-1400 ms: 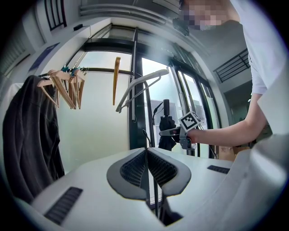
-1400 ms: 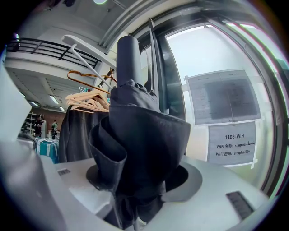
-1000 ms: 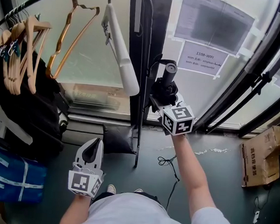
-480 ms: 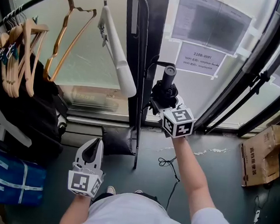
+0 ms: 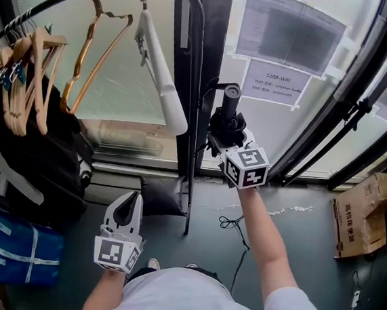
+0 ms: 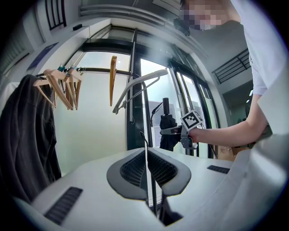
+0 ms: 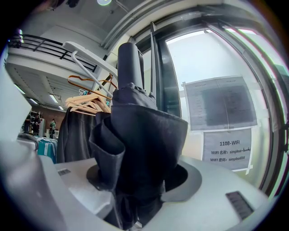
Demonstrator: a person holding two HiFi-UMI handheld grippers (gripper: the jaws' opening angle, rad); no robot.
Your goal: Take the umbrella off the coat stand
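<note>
- Left gripper [image 5: 133, 203], white two-jaw tool with a square-marker cube: is hovering low over the dark floor [image 5: 294, 242], its jaws lying pressed together with nothing between them.
- Right gripper [image 5: 224, 130], same make: is reaching level toward the glass, its jaws clamping the folded black fabric umbrella [image 7: 135, 135] round its bunched canopy.
- The umbrella: is standing upright, handle end uppermost, just beside the black metal coat stand [image 5: 196, 117] at its right-end post. Whether its strap is hanging on the stand cannot be told.
- White plastic hanger [image 5: 163, 73] and tan hanger [image 6: 113, 79]: are hanging near the rail's right end.
- Pale wooden hangers [image 5: 32, 67] and black garment [image 5: 37, 149]: are hanging at the rail's left end.
- White paper notices [image 5: 277, 80]: are sticking to the glass behind.
</note>
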